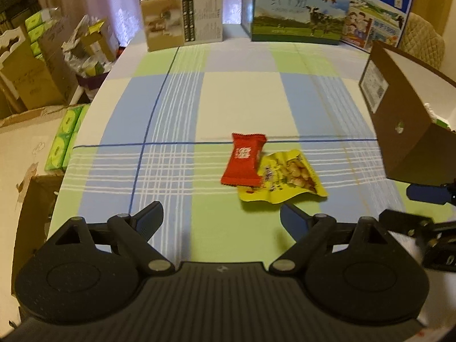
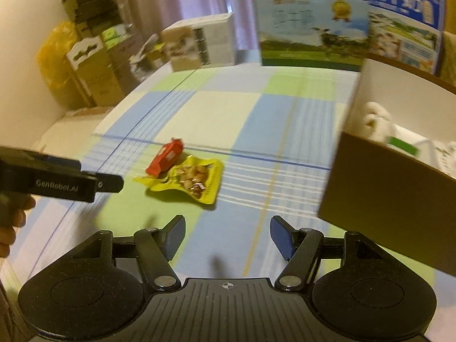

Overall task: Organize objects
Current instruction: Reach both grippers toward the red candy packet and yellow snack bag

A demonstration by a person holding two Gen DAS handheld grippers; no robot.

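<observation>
Nearest the lens, the left gripper point(image 1: 221, 218) is seen with jaws spread wide and nothing held between them; the right gripper point(image 2: 226, 236) is likewise wide open and empty. Both are positioned low over the checked tablecloth point(image 1: 242, 99), short of the items.

Just beyond the left gripper, two loose packets are found on the cloth: a yellow snack pouch point(image 1: 287, 178) and a red candy wrapper point(image 1: 245, 161). The wrapper is laid partly over the pouch's left edge, so the two are touching. Neither is gripped.

The step in hand is judged to be the approach for a pick. The next move is judged to call for one gripper to be lowered over the upper item, the red wrapper, and closed on it without the pouch being dragged along.

To the right, beside the packets, a brown cardboard box point(image 2: 393, 176) is stood open-topped. Pale, blurred items, one with a green patch, are seen inside; their identity cannot be told. It is judged the likely destination.

Farthest off, a white carton point(image 1: 182, 17) and two milk cartons point(image 1: 299, 11) are stood upright along the far edge, tops apparently closed.
</observation>
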